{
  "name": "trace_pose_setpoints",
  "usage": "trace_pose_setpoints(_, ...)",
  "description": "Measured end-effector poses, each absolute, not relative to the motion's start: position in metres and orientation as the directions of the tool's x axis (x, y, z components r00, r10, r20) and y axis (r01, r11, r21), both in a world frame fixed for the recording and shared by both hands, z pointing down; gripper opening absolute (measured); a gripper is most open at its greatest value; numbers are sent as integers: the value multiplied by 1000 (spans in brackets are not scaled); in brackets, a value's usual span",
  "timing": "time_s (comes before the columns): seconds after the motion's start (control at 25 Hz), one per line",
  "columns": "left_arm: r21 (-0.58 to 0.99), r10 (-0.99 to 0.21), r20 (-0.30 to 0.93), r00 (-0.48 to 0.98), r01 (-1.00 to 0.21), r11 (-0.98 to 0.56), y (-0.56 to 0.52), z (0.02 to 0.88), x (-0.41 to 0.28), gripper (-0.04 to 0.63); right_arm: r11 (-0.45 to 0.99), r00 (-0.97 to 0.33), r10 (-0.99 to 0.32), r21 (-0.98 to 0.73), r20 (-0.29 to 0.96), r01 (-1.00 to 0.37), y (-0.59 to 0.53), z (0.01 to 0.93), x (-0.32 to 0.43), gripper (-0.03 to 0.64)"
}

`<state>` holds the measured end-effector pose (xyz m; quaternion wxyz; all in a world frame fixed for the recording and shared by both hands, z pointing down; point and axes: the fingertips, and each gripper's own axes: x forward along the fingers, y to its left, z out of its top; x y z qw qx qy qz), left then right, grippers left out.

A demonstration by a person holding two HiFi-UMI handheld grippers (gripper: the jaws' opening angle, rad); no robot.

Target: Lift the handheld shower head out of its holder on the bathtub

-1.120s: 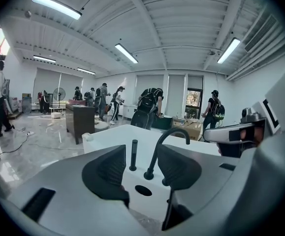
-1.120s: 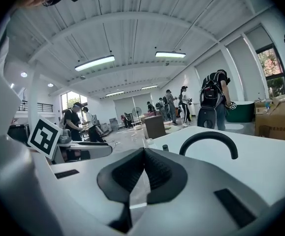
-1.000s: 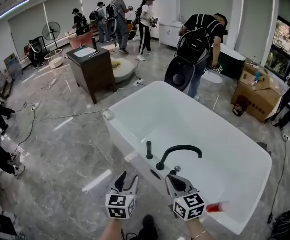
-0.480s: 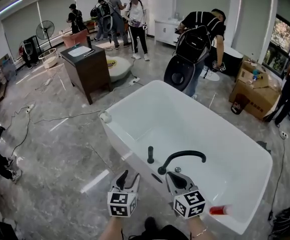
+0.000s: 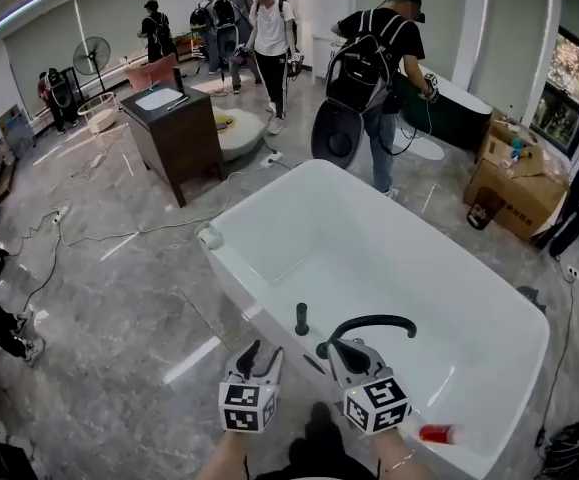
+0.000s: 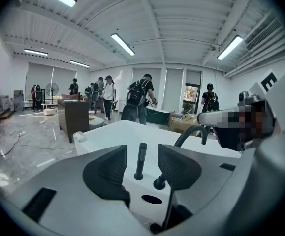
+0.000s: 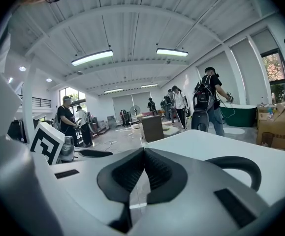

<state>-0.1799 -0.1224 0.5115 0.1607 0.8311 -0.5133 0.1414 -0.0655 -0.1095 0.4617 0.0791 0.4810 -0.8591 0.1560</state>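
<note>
The left gripper (image 5: 256, 360), jaws partly apart and empty, had edged nearer the bathtub (image 5: 369, 248). The handheld shower head (image 5: 301, 318) stood upright in its holder just ahead, ungrasped. The right gripper (image 5: 337, 349), jaws pressed together, reached the faucet spout (image 5: 374, 323).

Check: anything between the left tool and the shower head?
Nothing visible. The left tool is open, and the shower head stands upright straight ahead through its jaws, untouched. The faucet rises just to the right, off that line.
</note>
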Motion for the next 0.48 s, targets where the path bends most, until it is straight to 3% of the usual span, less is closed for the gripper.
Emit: trace_pose_setpoints(0.48,120,-798,444,408,-909,-398,-218,542,-151,200,528,-572,-762,-222,303,-820,-213,480,-48,5)
